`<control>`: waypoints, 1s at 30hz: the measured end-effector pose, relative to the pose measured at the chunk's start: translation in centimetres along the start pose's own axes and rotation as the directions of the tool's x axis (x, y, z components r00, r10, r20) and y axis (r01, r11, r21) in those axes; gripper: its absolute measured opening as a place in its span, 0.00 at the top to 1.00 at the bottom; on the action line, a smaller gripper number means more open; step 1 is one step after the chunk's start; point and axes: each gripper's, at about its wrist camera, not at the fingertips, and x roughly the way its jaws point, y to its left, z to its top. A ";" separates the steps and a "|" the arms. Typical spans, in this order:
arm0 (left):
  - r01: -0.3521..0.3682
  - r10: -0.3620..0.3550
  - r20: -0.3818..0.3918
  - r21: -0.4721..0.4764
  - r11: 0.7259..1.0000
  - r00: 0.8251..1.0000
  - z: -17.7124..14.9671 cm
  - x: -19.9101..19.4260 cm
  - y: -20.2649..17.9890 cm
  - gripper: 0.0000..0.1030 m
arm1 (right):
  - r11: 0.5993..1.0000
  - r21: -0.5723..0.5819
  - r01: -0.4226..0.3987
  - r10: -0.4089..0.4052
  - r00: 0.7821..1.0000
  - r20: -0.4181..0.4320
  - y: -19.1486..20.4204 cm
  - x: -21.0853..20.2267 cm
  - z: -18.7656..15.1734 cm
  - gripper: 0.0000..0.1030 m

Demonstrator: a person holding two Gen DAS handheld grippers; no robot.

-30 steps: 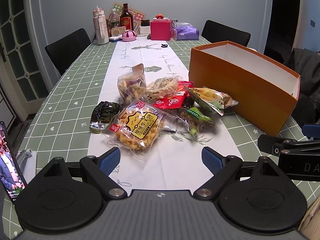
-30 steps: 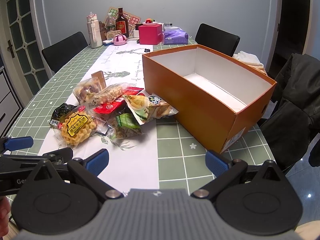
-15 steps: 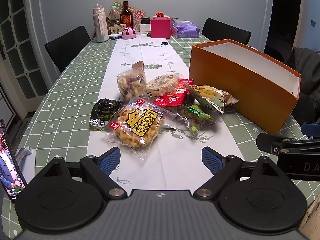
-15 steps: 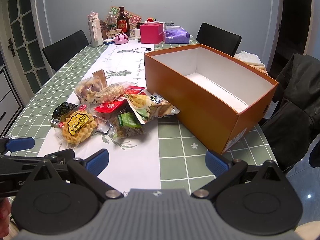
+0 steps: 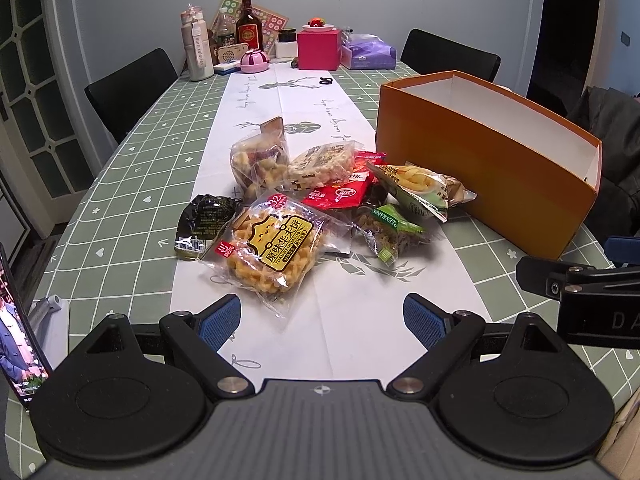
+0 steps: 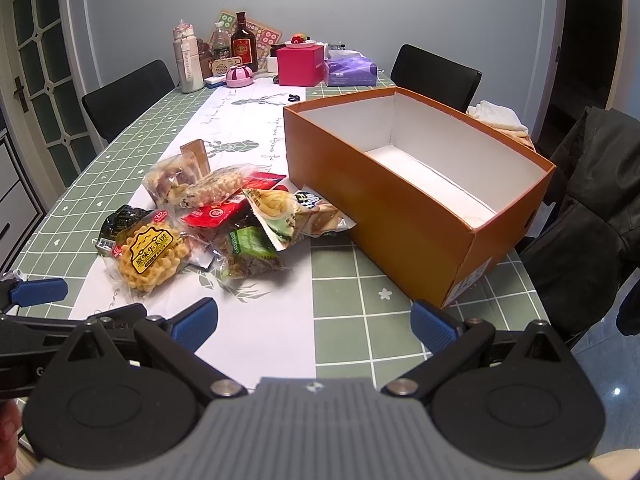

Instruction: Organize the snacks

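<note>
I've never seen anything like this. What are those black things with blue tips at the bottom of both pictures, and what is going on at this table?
Those are two hand-held grippers, no robot: a person holds one in each hand. Each carries a wide-angle camera looking along its two blue-padded fingers, so one picture comes from the left gripper, the other from the right gripper. Both stand open and hold nothing. On the green checked tablecloth lies a pile of snack packets: a clear bag of yellow waffle biscuits, a red packet, a small black packet and others. Beside them stands an open orange cardboard box, white inside and empty, presumably where the snacks will go.
</note>
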 end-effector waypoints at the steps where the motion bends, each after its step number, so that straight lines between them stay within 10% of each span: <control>1: -0.002 0.002 0.000 0.001 1.000 1.000 0.0 0.0 0.0 0.00 | 1.000 0.001 -0.001 0.001 1.000 -0.001 0.0 0.0 0.0 0.03; 23: 0.009 -0.009 -0.002 0.014 1.000 1.000 0.4 0.0 0.4 0.00 | 1.000 0.002 -0.008 0.008 1.000 -0.002 -0.1 0.4 0.0 0.03; 30: 0.021 -0.025 0.043 0.096 0.995 0.999 0.7 0.4 -0.2 0.16 | 1.000 0.016 -0.024 0.024 0.999 0.027 -0.3 1.3 0.0 0.03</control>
